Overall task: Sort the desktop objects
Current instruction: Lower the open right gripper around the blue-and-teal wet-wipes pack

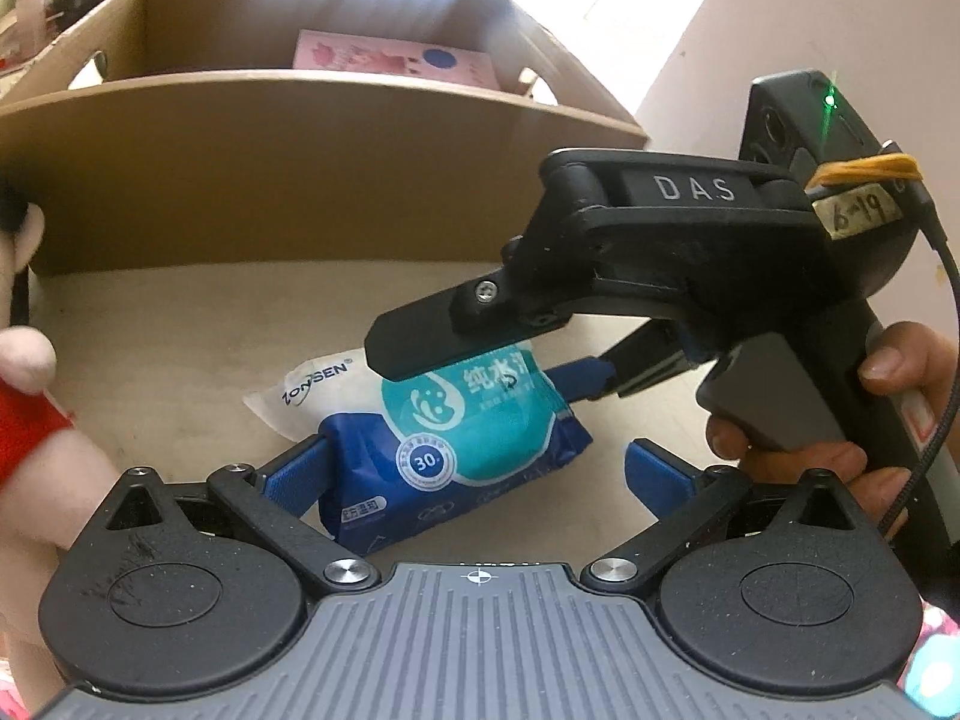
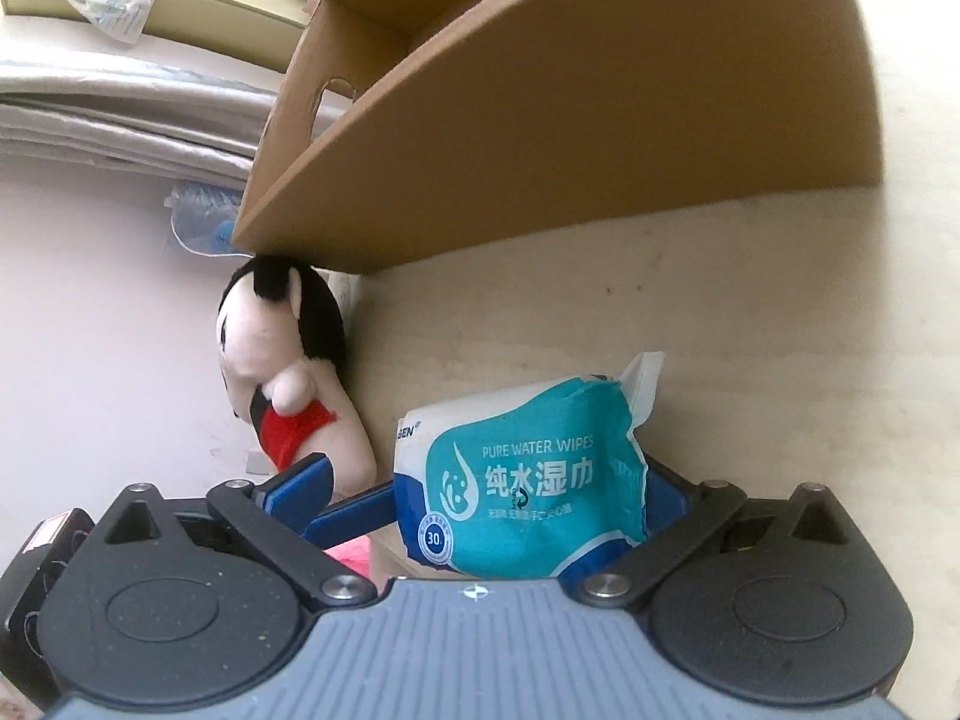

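A blue and teal pack of wet wipes lies on the pale tabletop in front of a cardboard box. My left gripper is open wide with the pack between its blue fingers, its left finger touching the pack's end. My right gripper comes in from the right, one finger over the pack and one behind it. In the right wrist view the right gripper is open around the pack, which leans on its right finger. Neither gripper squeezes the pack.
The open-topped cardboard box holds a pink flat item. A plush doll with black hair and red cloth stands at the table's left edge by the box corner. A hand grips the right gripper's handle.
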Demonstrator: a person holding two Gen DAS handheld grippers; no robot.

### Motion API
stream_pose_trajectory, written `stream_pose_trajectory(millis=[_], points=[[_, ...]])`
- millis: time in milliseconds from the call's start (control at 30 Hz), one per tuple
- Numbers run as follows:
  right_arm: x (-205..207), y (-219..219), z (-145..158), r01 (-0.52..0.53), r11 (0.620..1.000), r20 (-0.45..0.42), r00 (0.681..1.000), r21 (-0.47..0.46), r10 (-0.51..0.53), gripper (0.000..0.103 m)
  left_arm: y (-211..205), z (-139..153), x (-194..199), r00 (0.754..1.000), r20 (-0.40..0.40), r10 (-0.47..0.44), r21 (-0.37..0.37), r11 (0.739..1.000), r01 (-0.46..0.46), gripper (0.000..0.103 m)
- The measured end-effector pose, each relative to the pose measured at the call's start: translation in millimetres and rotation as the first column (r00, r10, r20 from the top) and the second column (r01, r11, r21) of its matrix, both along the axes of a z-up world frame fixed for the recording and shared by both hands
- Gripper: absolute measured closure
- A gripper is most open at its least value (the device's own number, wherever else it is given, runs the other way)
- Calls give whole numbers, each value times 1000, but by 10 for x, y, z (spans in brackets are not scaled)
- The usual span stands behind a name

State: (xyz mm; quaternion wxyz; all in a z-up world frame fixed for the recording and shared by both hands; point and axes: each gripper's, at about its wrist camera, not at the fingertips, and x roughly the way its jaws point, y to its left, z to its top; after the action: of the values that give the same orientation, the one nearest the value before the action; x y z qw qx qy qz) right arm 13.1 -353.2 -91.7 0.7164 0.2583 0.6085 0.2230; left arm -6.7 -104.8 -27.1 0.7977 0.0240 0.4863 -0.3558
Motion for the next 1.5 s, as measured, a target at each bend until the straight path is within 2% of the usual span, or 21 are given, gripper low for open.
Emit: stream_pose_trajectory(millis=[200,300,433,533,667,933,1167,1333,1500], points=[[-168,-97,18,20,1000,17,1000,-3,-20,0,31,-27,-196,999,30,-15,6,1000,15,1],[-234,-195,46,51,999,39,998,-1,-51,0,132,-39,-252,998,48,28,-6,1000,-28,1],[-282,-258,35,68,998,67,995,-10,-68,0,307,-55,-261,994,49,93,-57,994,-90,0],[-278,-261,-27,63,998,68,996,-11,-62,0,305,-118,-232,992,26,124,-44,991,-123,0],[-273,-218,-71,39,999,97,995,0,-39,0,270,-205,-133,994,5,112,-72,991,-111,0],[-278,-193,-83,5,1000,145,989,15,-7,0,26,-436,-55,996,-62,59,-76,995,-64,0],[-232,-242,-104,12,999,120,993,52,-18,0,53,-447,-173,998,-37,51,-73,996,-53,0],[-228,-165,-84,-37,999,126,991,24,34,0,46,-462,-234,998,-25,59,-80,995,-61,0],[-227,-140,-88,-38,999,115,993,23,35,0,38,-474,-284,997,-23,71,-85,994,-73,0]])
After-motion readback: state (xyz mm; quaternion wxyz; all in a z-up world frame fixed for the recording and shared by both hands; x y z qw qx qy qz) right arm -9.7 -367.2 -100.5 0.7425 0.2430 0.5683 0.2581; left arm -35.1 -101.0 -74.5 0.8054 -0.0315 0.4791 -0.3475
